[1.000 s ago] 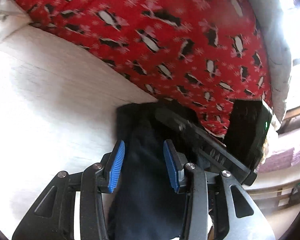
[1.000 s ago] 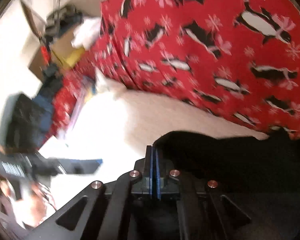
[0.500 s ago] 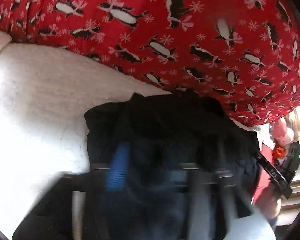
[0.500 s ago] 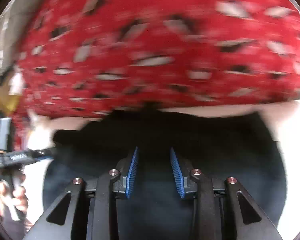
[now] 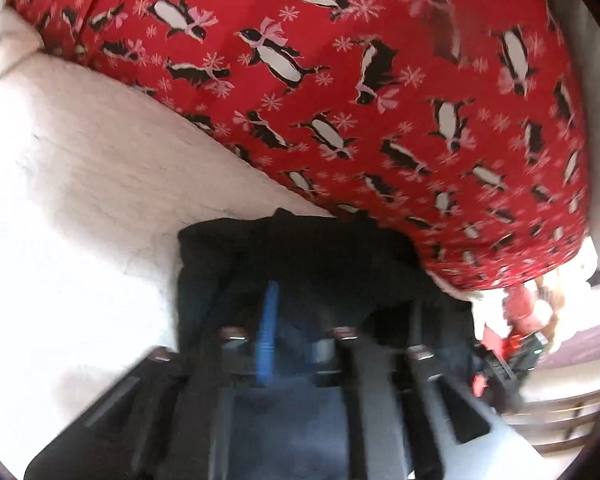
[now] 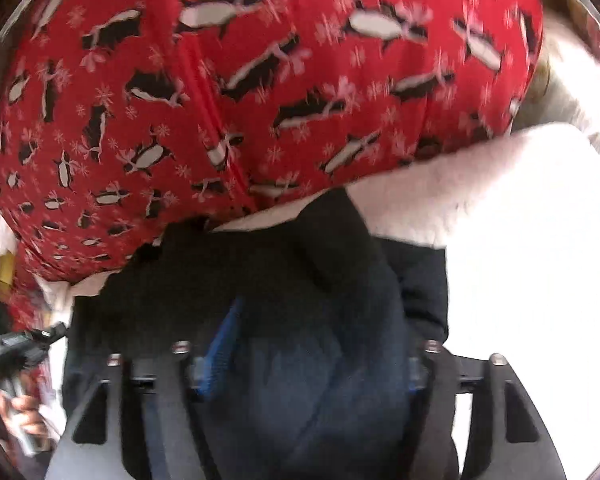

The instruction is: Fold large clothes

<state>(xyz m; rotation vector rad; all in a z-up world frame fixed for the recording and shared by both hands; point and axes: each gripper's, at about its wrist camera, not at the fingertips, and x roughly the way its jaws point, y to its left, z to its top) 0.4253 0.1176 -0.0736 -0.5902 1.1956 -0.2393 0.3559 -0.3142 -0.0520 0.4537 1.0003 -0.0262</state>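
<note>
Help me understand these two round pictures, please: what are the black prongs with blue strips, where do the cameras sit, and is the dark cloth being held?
There is no robot here. A person holds a two-finger gripper in each hand, and each carries a fisheye camera looking forward along its fingers, hence the round pictures. One view shows the left gripper, badly blurred; the other shows the right gripper. The blue strips are finger pads. Below lies a dark folded garment on a white fluffy cover, with a red penguin-print fabric behind it. The right gripper's jaws have just been opening and stand apart over the garment, not pinching it. The left jaws have also been opening; blur hides whether they grip.
</note>
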